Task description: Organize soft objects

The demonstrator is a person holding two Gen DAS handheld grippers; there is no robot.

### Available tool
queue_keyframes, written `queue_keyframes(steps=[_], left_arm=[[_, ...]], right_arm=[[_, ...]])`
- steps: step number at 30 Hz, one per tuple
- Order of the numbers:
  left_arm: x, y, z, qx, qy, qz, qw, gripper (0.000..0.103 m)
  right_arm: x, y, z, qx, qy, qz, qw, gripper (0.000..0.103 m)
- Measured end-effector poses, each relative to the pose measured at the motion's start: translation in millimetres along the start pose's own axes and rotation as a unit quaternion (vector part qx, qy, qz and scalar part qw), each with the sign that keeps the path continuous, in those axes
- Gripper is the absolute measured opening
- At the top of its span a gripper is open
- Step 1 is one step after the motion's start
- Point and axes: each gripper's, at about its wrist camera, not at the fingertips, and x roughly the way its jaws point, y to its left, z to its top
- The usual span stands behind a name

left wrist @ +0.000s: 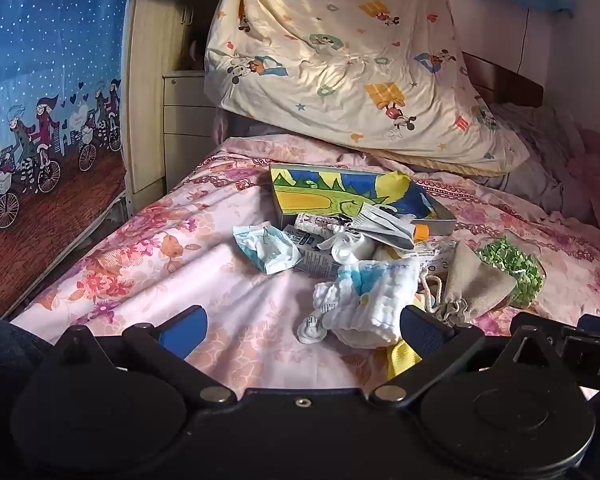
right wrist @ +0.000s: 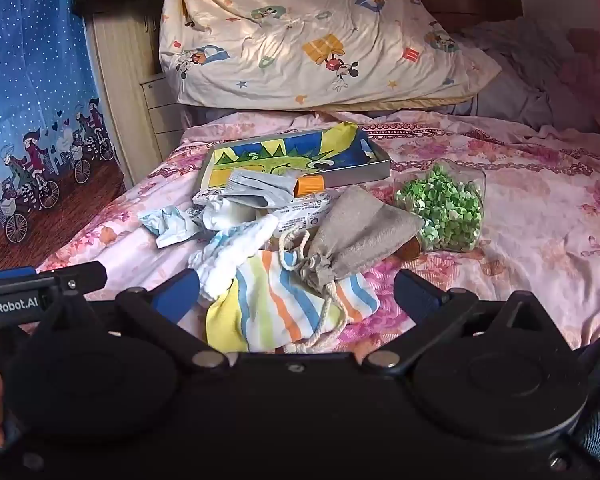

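Note:
A heap of soft things lies on the pink floral bedsheet (left wrist: 148, 264). It holds a white quilted cloth (left wrist: 364, 300) (right wrist: 236, 248), a striped cloth (right wrist: 284, 304), a grey drawstring pouch (left wrist: 472, 284) (right wrist: 356, 236), a crumpled blue-white wrapper (left wrist: 266, 248) (right wrist: 168, 224) and a grey face mask (left wrist: 384, 222) (right wrist: 260, 190). Behind them sits a shallow grey tray (left wrist: 440, 224) (right wrist: 364, 174) lined with a dinosaur-print cloth (left wrist: 332, 196) (right wrist: 284, 156). My left gripper (left wrist: 304, 328) stands open just short of the white cloth. My right gripper (right wrist: 296, 292) is open over the striped cloth, touching nothing.
A clear bag of green paper bits (left wrist: 512, 268) (right wrist: 444, 212) lies right of the pouch. A cartoon-print pillow (left wrist: 340, 60) (right wrist: 312, 36) leans at the bed's head. A blue curtain (left wrist: 40, 80) and a drawer unit (left wrist: 184, 120) stand at left.

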Motion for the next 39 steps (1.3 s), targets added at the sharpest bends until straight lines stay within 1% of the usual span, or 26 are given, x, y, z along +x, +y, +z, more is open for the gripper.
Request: queue_keyframes(steps=[1, 3, 39], left_arm=[[0.1, 1.7, 0.5, -0.009, 0.002, -0.002, 1.0000, 0.102], [0.0, 2.1, 0.6, -0.012, 0.001, -0.001, 0.9999, 0.102], [0.0, 0.6, 0.4, -0.011, 0.001, 0.002, 0.9999, 0.102]], right_arm=[[0.0, 0.1, 0.0, 0.003, -0.002, 0.002, 1.000, 0.102], [-0.3, 0.4, 0.2, 0.005, -0.003, 0.004, 1.000, 0.103], [1.2, -0.8, -0.9, 0.010, 0.001, 0.002, 1.000, 0.103]])
